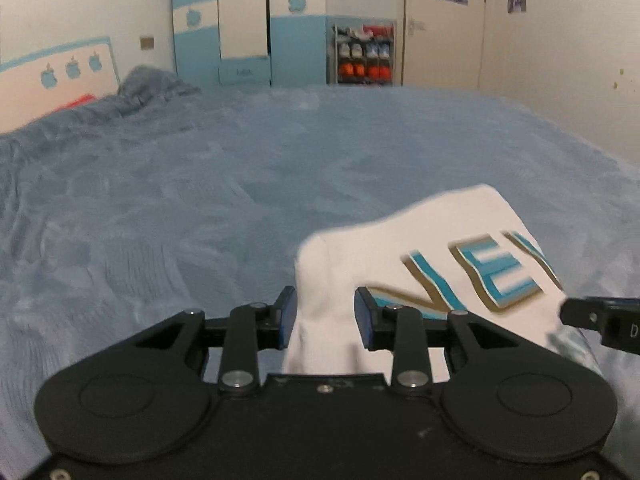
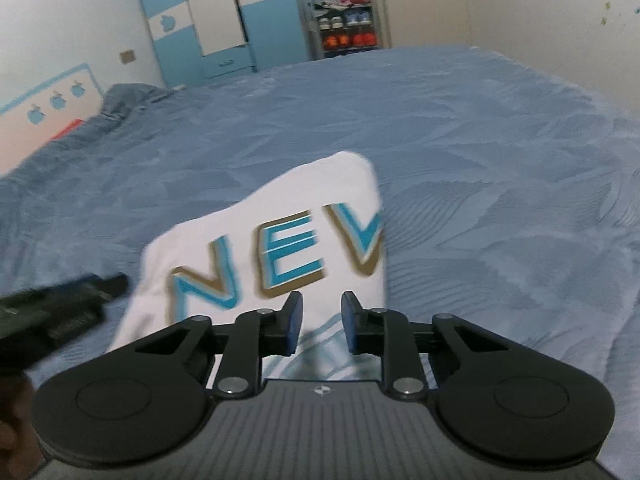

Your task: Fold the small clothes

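Observation:
A white garment [image 1: 420,232] with large blue and gold letters reading "NEV" lies partly lifted over the blue bedspread [image 1: 180,184]. My left gripper [image 1: 325,312] is shut on its near left edge, with white cloth bunched between the blue pads. In the right wrist view the same garment [image 2: 304,196] slopes away from me, and my right gripper [image 2: 320,322] is shut on its near right edge. The right gripper's tip [image 1: 600,320] shows at the left view's right edge. Blurred at the lower left of the right view is the left gripper [image 2: 80,300].
The bedspread [image 2: 500,180] stretches far ahead and to both sides. A rumpled blue pillow [image 1: 152,84] and a headboard [image 1: 56,72] sit at the far left. Beyond the bed stand a blue and white wardrobe [image 1: 248,20] and a shoe rack [image 1: 364,56].

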{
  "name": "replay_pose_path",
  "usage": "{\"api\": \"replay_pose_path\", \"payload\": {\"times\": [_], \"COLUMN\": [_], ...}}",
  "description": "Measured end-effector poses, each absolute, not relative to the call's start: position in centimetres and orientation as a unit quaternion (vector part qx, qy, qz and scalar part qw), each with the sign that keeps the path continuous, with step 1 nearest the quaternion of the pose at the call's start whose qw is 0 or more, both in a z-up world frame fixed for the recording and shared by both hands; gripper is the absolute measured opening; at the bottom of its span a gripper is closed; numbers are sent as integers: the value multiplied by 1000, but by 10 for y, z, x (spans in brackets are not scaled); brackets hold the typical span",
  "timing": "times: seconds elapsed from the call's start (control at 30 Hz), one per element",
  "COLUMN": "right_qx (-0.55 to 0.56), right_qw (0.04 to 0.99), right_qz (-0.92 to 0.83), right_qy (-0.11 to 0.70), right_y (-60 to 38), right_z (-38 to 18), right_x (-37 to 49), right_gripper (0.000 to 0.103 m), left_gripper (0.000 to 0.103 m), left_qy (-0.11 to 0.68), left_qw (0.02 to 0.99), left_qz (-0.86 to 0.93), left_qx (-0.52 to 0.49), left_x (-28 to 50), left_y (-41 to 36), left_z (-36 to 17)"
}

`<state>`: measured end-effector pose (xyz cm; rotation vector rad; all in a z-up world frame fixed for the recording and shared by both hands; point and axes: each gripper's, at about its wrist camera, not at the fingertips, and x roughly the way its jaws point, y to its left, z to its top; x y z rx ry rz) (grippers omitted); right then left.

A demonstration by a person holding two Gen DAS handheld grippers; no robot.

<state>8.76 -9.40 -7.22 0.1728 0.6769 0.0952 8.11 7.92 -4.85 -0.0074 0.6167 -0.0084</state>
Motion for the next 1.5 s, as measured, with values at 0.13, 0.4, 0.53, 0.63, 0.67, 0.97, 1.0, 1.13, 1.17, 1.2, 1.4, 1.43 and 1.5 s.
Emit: {"api": "replay_pose_path", "payload": {"times": [0.13,0.4,0.53,0.63,0.67,0.97,1.0,1.13,1.17,1.2,1.4,1.43,1.5], "right_qx": [76,57,-20,-10,-1,20,23,19,44,66,17,13,13], "right_qw": [907,909,893,886,886,912,909,876,875,873,914,921,929], "right_qz": [106,105,76,65,67,78,87,81,84,84,50,49,51], "right_qy": [401,398,443,460,459,402,407,474,474,476,402,387,365], "right_y": [-81,-80,-74,-84,-88,-94,-91,-94,-103,-110,-99,-95,-89], "right_z": [-87,-78,-97,-110,-108,-82,-85,-118,-120,-117,-81,-79,-79], "right_x": [87,51,39,35,33,29,32,46,45,45,45,44,50], "right_gripper": [17,15,13,8,7,12,12,10,10,9,19,19,19], "left_gripper": [45,45,49,56,61,59,60,61,61,61,59,59,59], "left_qy": [292,409,392,476,473,443,448,497,500,502,465,456,450], "left_qw": [954,912,920,874,876,893,890,861,859,858,880,885,890], "left_qz": [-33,-16,-12,-8,-6,-32,-38,-21,-24,-26,-31,-30,-22], "left_qx": [-52,37,19,93,99,76,76,103,103,105,93,87,72], "left_x": [49,43,32,42,41,22,24,32,32,31,34,37,49], "left_y": [77,53,66,60,61,61,60,53,53,53,54,53,52], "left_z": [-42,-77,-59,-91,-96,-63,-65,-88,-86,-82,-55,-52,-53]}}
